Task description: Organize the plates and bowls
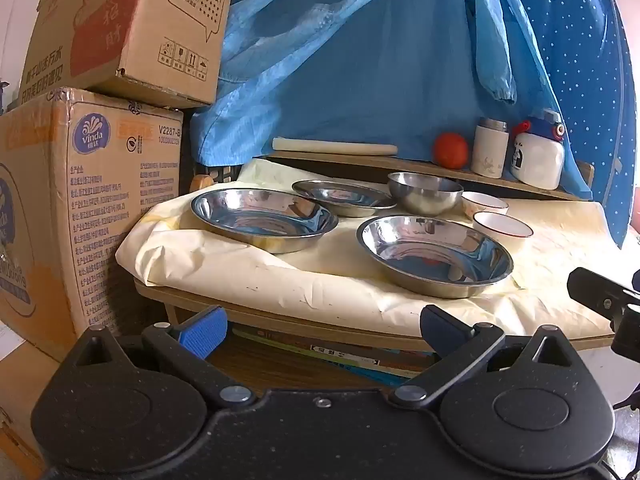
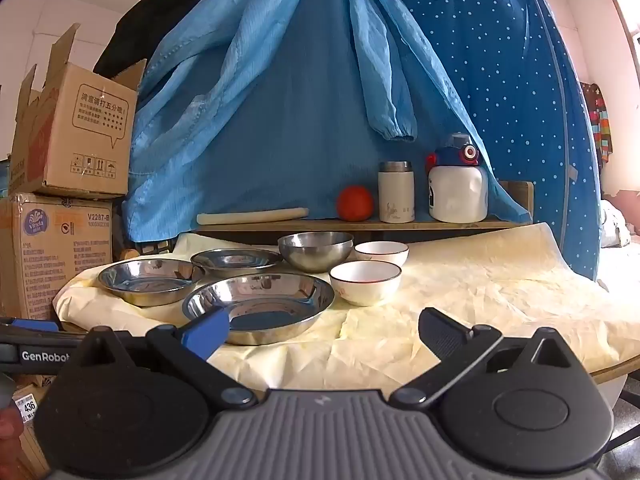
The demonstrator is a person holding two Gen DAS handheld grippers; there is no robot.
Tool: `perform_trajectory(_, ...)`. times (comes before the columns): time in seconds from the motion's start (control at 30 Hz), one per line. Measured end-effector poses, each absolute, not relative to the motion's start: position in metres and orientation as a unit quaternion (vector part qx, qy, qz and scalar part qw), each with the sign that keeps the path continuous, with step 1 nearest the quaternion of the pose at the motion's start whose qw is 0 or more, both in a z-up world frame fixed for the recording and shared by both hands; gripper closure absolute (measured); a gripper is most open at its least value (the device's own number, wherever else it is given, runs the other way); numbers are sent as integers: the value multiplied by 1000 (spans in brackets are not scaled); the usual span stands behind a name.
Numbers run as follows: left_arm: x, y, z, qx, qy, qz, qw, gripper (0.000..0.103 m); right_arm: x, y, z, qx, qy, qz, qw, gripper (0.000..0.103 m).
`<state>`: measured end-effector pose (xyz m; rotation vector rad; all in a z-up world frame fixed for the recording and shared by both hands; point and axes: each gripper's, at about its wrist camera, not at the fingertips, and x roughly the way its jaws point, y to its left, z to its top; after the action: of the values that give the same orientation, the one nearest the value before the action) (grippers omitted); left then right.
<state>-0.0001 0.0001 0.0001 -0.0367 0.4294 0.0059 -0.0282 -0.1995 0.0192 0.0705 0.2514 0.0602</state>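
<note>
Three steel plates sit on the cream-covered table (image 1: 280,280): a left one (image 1: 264,218), a back one (image 1: 344,196) and a near right one (image 1: 434,254). A steel bowl (image 1: 425,193) stands behind them, with two white bowls (image 1: 502,226) (image 1: 485,202) to its right. The right wrist view shows the same near plate (image 2: 260,300), steel bowl (image 2: 316,250) and white bowls (image 2: 365,280) (image 2: 382,252). My left gripper (image 1: 320,326) is open and empty before the table's front edge. My right gripper (image 2: 322,330) is open and empty over the table's front, just short of the near plate.
Stacked cardboard boxes (image 1: 80,200) stand left of the table. A raised wooden shelf (image 2: 360,224) at the back holds a rolling pin (image 2: 252,216), a tomato (image 2: 355,203), a white flask (image 2: 396,192) and a white bottle (image 2: 456,188). Blue cloth (image 2: 300,100) hangs behind.
</note>
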Motion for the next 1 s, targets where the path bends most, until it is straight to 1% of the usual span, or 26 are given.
perform_trajectory(1.0,1,1,1,-18,219,1,976,1,-27,-199,18,33,126,29,991,0)
